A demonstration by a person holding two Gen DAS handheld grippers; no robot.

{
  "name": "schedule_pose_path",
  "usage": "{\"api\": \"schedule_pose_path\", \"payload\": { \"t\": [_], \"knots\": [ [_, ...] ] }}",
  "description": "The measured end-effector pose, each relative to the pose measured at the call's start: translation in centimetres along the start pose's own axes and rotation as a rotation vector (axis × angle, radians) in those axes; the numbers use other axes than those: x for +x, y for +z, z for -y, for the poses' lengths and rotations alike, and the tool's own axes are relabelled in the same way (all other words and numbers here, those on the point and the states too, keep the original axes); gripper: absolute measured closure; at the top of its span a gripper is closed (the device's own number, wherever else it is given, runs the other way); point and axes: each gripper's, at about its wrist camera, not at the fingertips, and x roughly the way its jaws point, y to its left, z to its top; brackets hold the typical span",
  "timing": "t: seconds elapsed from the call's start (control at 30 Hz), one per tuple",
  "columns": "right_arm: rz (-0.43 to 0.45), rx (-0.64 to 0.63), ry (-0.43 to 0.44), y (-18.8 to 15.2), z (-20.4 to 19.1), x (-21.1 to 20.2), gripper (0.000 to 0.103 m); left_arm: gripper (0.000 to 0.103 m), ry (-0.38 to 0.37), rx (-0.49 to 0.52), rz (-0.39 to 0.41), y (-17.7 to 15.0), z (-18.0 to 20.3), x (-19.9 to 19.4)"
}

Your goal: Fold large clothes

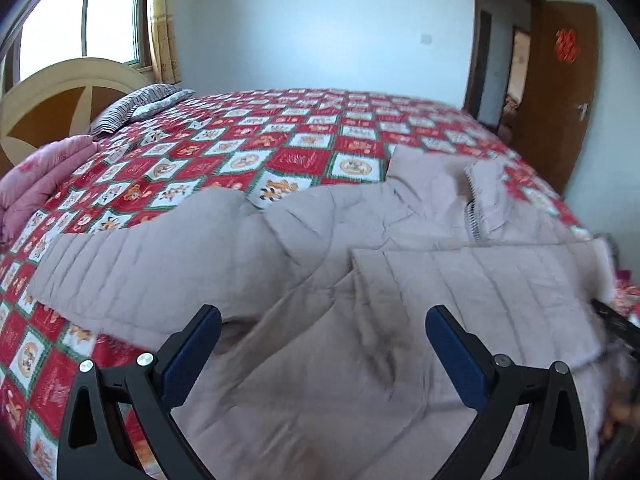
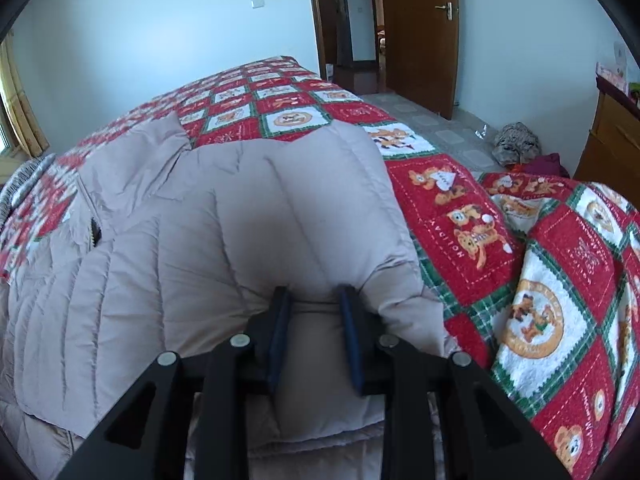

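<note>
Left wrist view: a bed (image 1: 280,152) under a red, white and green checked quilt (image 1: 224,148) with cartoon bears, filling most of a pale-walled room. Rounded cream headboard (image 1: 60,96) at far left below a window (image 1: 80,20) with a yellow curtain (image 1: 164,32). Striped pillow (image 1: 136,108) against the headboard; folded pink blanket (image 1: 36,184) on the bed's left edge. Brown door (image 1: 560,92) standing open at far right, red paper ornament (image 1: 566,44) on it. Pale beige padded coat (image 1: 320,280) spread flat over the near half of the bed, zipper (image 1: 474,216) showing toward the right. Left gripper (image 1: 323,344) hovering above the coat, blue-padded fingers (image 1: 192,352) spread wide, holding nothing.

Right wrist view: same quilt (image 2: 520,280), bunched into folds at right. Tiled floor (image 2: 432,128) beyond the bed, with a heap of grey and dark red clothes (image 2: 516,148) lying on it. Wooden dresser (image 2: 612,140) at far right, open door (image 2: 416,32) behind. Coat (image 2: 240,220) mounded over the bed's near edge. Right gripper (image 2: 316,304) with fingers (image 2: 278,328) closed partway, pinching a thick fold of the coat between them.
</note>
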Motion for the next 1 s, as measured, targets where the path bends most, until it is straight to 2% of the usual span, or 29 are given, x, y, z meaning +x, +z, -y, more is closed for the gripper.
{"api": "schedule_pose_path", "payload": {
  "t": [0.1,0.17,0.23,0.27,0.37,0.43,0.47,0.5,0.57,0.63,0.67,0.73,0.8,0.83,0.9,0.97,1.0],
  "knots": [
    [0.011,0.006,0.023,0.2,0.2,0.4,0.072,0.001,0.078,0.073,-0.104,-1.8,1.7,4.2],
    [0.019,-0.013,0.032,0.1,-0.1,0.4,0.061,0.001,0.059,0.051,-0.116,-1.9,1.2,4.7],
    [0.022,-0.061,0.001,0.1,-1.1,0.5,0.053,0.001,0.049,0.04,-0.122,-2.0,0.9,4.7],
    [0.022,-0.084,-0.013,0.1,-1.7,0.6,0.045,0.001,0.04,0.034,-0.125,-2.0,0.7,4.7],
    [0.026,-0.148,-0.062,-0.1,-2.9,0.7,0.028,0.001,-0.02,-0.01,-0.13,-1.5,-0.4,4.2],
    [0.029,-0.149,-0.056,-0.1,-2.9,0.7,0.022,0.001,-0.067,-0.095,-0.109,-0.7,-3.4,2.7],
    [0.027,-0.144,-0.05,-0.1,-2.7,0.8,0.019,0.001,-0.061,-0.126,-0.092,-0.4,-4.2,2.1],
    [0.026,-0.141,-0.047,-0.1,-2.7,0.8,0.018,0.001,-0.036,-0.165,-0.068,0.1,-6.0,1.3],
    [0.026,-0.144,-0.05,-0.1,-2.7,0.9,0.016,0.001,0.073,-0.227,-0.011,1.1,-10.6,0.0],
    [0.026,-0.151,-0.056,-0.1,-2.8,1.0,0.014,0.001,0.265,-0.287,0.056,1.8,-16.4,-0.9],
    [0.026,-0.153,-0.057,-0.1,-2.8,1.1,0.014,0.001,0.333,-0.315,0.06,2.0,-18.8,-0.9],
    [0.027,-0.154,-0.059,-0.1,-2.7,1.1,0.013,0.001,0.419,-0.397,0.054,2.0,-23.9,-0.5],
    [0.026,-0.155,-0.06,-0.1,-2.8,1.1,0.012,0.001,0.458,-0.471,0.034,1.8,-27.6,0.1],
    [0.026,-0.156,-0.061,-0.1,-2.8,1.2,0.012,0.001,0.48,-0.534,-0.001,1.5,-29.9,0.9],
    [0.026,-0.159,-0.064,-0.2,-2.9,1.1,0.012,0.002,0.46,-0.616,-0.047,0.7,-32.1,2.0],
    [0.026,-0.16,-0.066,-0.3,-2.9,1.1,0.011,0.011,0.435,-0.699,-0.103,-0.3,-33.7,3.8],
    [0.026,-0.16,-0.067,-0.3,-2.9,1.1,0.011,0.02,0.409,-0.744,-0.138,-1.0,-34.4,5.0]
  ]
}}
